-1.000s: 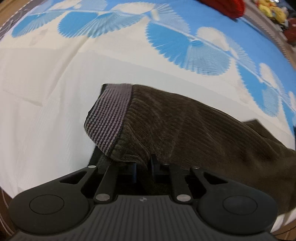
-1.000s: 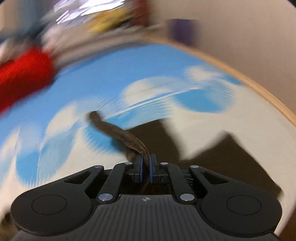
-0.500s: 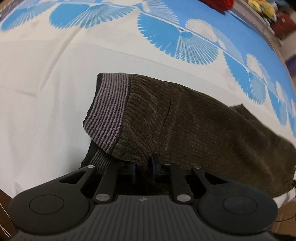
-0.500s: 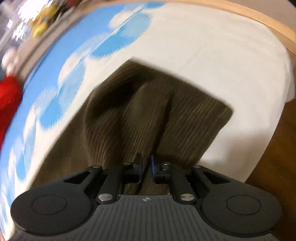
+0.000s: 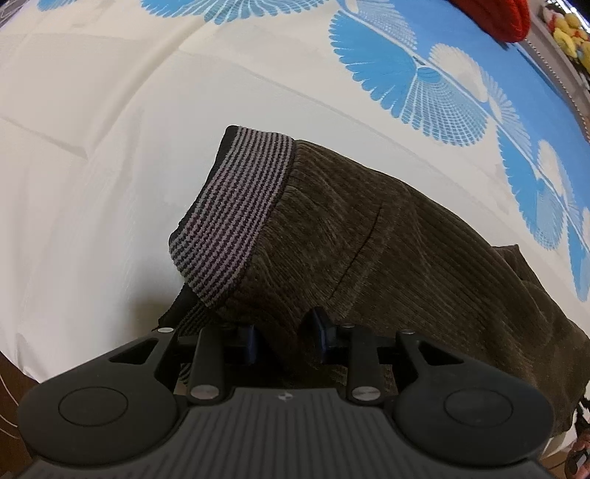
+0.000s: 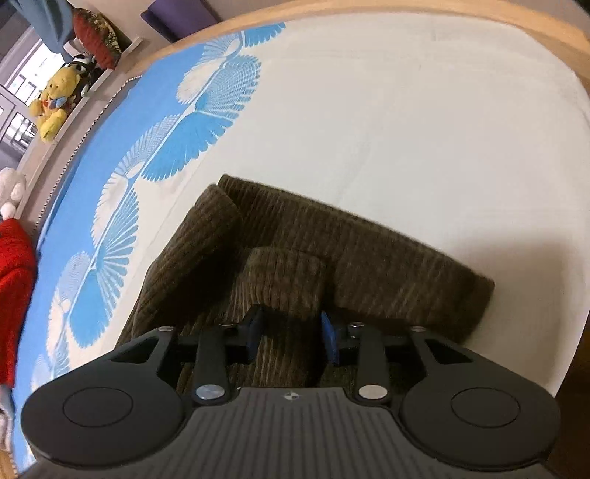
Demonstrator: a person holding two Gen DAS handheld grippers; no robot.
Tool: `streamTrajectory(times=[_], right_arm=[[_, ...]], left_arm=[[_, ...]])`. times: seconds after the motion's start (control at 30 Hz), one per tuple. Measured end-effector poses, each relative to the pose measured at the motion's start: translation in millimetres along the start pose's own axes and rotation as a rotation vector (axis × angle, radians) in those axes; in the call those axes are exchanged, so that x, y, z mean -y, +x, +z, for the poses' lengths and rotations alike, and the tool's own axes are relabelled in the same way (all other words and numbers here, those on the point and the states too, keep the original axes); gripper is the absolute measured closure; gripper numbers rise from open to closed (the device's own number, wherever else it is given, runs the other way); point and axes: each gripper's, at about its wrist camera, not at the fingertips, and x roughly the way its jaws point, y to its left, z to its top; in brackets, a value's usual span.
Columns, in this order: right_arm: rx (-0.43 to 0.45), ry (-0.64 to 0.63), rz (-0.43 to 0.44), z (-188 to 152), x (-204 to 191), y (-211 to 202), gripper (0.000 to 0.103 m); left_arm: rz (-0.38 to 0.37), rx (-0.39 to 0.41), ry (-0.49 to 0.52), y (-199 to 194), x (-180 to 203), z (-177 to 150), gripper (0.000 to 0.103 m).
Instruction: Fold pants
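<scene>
Letting go after a fold, by the look of it: brown corduroy pants [image 5: 387, 258] lying doubled over on the bed [image 5: 92, 165], near its wooden edge. Left claw [image 5: 284, 337] just been opening, jaws parted with a ridge of cloth between them but the pads not seen pressing, so released. Right claw [image 6: 291, 333] likewise parted around a raised hump of corduroy, blue pads [image 6: 329, 337] standing clear of it on either side; grip looks let go, after a slight closing. Next move, as a judgement: lifting both claws straight off without dragging the cloth, then picking up the next edge for a further fold

Left view only: striped waistband [image 5: 236, 213] at 11 o'clock from the claw, turned up and curling. Right view only: leg ends stacked unevenly, one rolled at 11 o'clock; wooden bed frame [image 6: 442, 14] at 12 to 2 o'clock; yellow plush toy [image 6: 51, 103] at 10 o'clock
</scene>
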Motion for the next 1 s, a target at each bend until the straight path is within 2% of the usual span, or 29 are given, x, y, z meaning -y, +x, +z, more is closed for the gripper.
streamTrajectory(times=[0.03,0.07,0.17,0.23,0.27,0.3,0.37,0.4,0.47,0.57,0.63,0.67,0.7,0.77,0.8,0.83,0.9,1.0], right_arm=[[0.014,0.0,0.004,1,-2,-4,0.094],[0.046,-0.003,0.007,3,-5,-11,0.095],[0.212,0.014,0.055,13,-10,-56,0.096],[0.291,0.043,0.054,16,-4,-82,0.097],[0.286,0.043,0.012,16,2,-86,0.097],[0.245,0.046,-0.039,14,8,-82,0.096],[0.123,0.081,-0.161,7,27,-64,0.096],[0.07,0.131,-0.189,4,40,-55,0.096],[0.024,0.193,-0.176,1,58,-47,0.096],[0.078,0.171,-0.099,6,51,-59,0.096],[0.123,0.076,-0.067,8,34,-67,0.096],[0.12,0.031,-0.102,7,30,-65,0.096],[0.084,0.008,-0.174,5,30,-58,0.096],[-0.005,0.038,-0.251,1,41,-42,0.095],[-0.014,0.055,-0.264,1,44,-40,0.091],[-0.006,0.055,-0.277,3,43,-40,0.082],[0.029,0.01,-0.313,6,34,-47,0.074],[0.081,-0.038,-0.293,4,21,-61,0.064]], left_arm=[[0.004,0.003,0.002,0,2,0,0.07],[0.009,0.01,0.013,-1,4,0,0.076],[0.006,0.055,0.065,-10,12,-3,0.088],[-0.03,0.073,0.082,-17,13,-6,0.089],[-0.038,0.078,0.096,-20,14,-8,0.089],[-0.033,0.081,0.112,-23,15,-10,0.089],[-0.004,0.065,0.148,-24,15,-15,0.089],[-0.001,0.053,0.163,-24,14,-18,0.089],[-0.01,0.046,0.189,-28,13,-22,0.09],[-0.079,0.093,0.189,-45,4,-26,0.091],[-0.103,0.096,0.203,-51,1,-31,0.091],[-0.092,0.074,0.228,-48,1,-34,0.091],[-0.069,0.04,0.272,-41,4,-38,0.091],[-0.028,-0.018,0.369,-31,10,-47,0.09],[-0.016,-0.031,0.4,-28,12,-50,0.089],[-0.016,-0.029,0.411,-29,10,-50,0.086],[-0.053,0.005,0.391,-39,3,-47,0.082],[-0.126,0.096,0.33,-64,-9,-43,0.082]])
